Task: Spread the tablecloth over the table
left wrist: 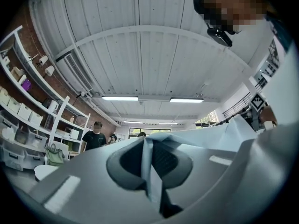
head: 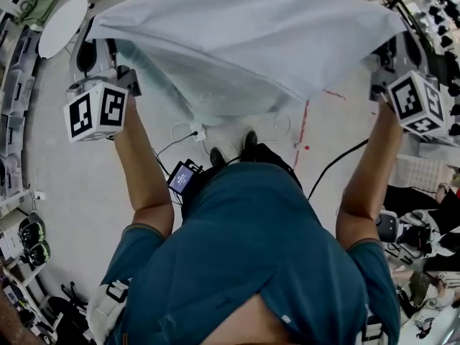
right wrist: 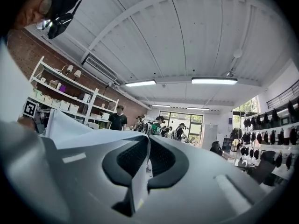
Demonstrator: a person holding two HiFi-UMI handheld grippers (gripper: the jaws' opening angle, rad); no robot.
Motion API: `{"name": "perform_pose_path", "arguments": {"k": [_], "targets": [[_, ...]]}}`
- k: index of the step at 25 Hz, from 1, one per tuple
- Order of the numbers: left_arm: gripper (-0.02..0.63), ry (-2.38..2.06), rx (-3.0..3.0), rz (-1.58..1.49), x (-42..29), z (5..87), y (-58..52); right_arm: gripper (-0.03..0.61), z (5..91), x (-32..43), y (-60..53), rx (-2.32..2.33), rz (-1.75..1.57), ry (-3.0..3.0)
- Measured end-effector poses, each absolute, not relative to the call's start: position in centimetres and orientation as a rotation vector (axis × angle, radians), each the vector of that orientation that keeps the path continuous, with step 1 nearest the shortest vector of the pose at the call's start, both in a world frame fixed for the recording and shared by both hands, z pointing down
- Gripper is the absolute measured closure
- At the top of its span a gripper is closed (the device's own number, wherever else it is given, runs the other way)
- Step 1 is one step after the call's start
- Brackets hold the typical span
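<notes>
Corners of the white fabric tablecloth (head: 244,42) sit clamped in my left gripper (left wrist: 150,164) and right gripper (right wrist: 140,164); I'd keep it taut between them.

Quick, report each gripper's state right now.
Left gripper: closed, fingers pinching the tablecloth.
Right gripper: closed, fingers pinching the same tablecloth.

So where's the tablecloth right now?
Head view: the tablecloth is up in the air before the person, stretched between the left tongs and the right tongs, each shut on an edge.
</notes>
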State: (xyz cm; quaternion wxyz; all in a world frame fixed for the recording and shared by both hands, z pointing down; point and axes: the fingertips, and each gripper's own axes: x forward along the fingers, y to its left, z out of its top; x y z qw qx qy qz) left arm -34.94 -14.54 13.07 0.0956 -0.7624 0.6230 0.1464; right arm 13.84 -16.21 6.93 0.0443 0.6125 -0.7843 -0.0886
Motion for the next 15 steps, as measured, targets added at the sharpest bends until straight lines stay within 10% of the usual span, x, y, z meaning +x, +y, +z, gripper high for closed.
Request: {"name": "perform_pose_path", "arguments": {"k": [15], "targets": [[0.614, 1.921, -2.280, 0.074, -33.0, 19.2, -27.4, 0.565, 17.5, 19.0, -30.0, 2.000, 0.038, -2.388]]}}
